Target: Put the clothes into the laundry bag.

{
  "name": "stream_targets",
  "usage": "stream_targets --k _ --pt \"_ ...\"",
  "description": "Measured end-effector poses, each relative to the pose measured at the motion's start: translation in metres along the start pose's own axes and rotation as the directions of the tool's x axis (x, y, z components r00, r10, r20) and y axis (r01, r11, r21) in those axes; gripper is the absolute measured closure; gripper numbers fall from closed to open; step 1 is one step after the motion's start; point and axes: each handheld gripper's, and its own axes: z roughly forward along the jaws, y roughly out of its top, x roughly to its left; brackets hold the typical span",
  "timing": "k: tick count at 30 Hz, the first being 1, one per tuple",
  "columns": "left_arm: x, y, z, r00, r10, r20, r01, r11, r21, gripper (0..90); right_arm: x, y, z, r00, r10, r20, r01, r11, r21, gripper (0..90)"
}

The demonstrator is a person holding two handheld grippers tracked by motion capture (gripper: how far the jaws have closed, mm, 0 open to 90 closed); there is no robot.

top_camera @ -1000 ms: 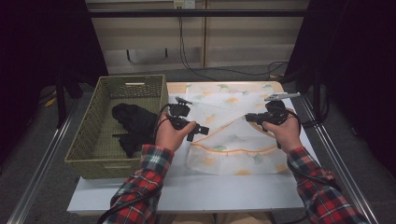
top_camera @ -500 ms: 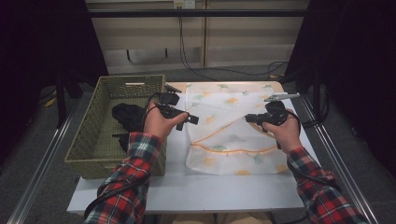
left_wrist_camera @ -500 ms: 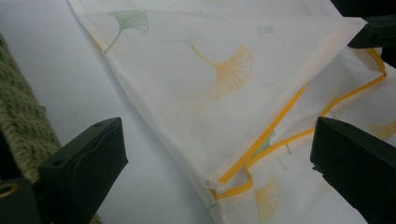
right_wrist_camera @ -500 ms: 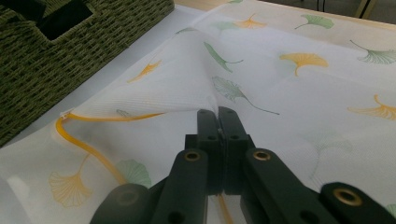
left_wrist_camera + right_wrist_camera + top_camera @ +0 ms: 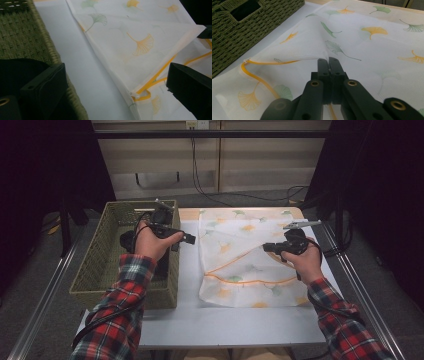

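The right gripper (image 5: 329, 60) is seen with its jaws pressed together, a fold of the white mesh laundry bag (image 5: 372, 47) pinched between their tips and lifted into a small peak. In the high view the same gripper (image 5: 267, 248) is held over the middle of the bag (image 5: 245, 257), whose upper layer is drawn up and aside so that the orange-trimmed opening (image 5: 235, 262) is parted. The orange zipper band (image 5: 253, 75) is shown curving away from the pinched fold toward the bag's near edge.

The left gripper (image 5: 117, 82) is held with its jaws wide apart and nothing between them; one jaw is seen over the rim of the woven basket (image 5: 22, 37), the other over the bag's zipper end (image 5: 135, 94). In the high view this gripper (image 5: 187, 239) is found above the basket's right wall, pointed toward the bag, the hand (image 5: 150, 242) being over the basket (image 5: 95, 270) itself. A dark garment (image 5: 127, 240) is seen lying inside the basket, partly hidden by the hand.

The bag is spread flat on the white table (image 5: 225, 320), just beside the basket, its ginkgo-leaf print (image 5: 142, 45) facing up
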Motion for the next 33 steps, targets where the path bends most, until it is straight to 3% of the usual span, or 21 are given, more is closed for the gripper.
stream_targets --k 9,19,21,27,33 --pt "0.023 -0.005 -0.012 0.9975 -0.036 -0.061 0.036 0.9993 -0.007 3.4 0.001 0.000 0.000 1.0000 0.002 0.004 -0.002 1.000 0.000 89.7" --pt "0.051 -0.017 -0.013 0.9886 -0.100 -0.113 0.098 0.9950 -0.022 3.3 0.002 -0.001 0.000 1.0000 0.002 0.006 -0.002 1.000 -0.001 89.7" --pt "0.055 -0.019 -0.012 0.9843 -0.107 -0.140 0.103 0.9941 -0.034 3.3 0.002 -0.001 0.000 1.0000 0.003 0.006 -0.003 1.000 0.002 89.7" --pt "0.070 -0.026 -0.009 0.9755 -0.140 -0.170 0.135 0.9901 -0.036 3.3 0.002 -0.001 0.001 1.0000 0.002 0.007 -0.002 1.000 0.002 89.7" --pt "0.083 -0.032 -0.002 0.9611 -0.169 -0.219 0.162 0.9857 -0.046 3.0 0.002 -0.002 0.001 1.0000 -0.003 0.008 0.003 1.000 0.002 89.6"
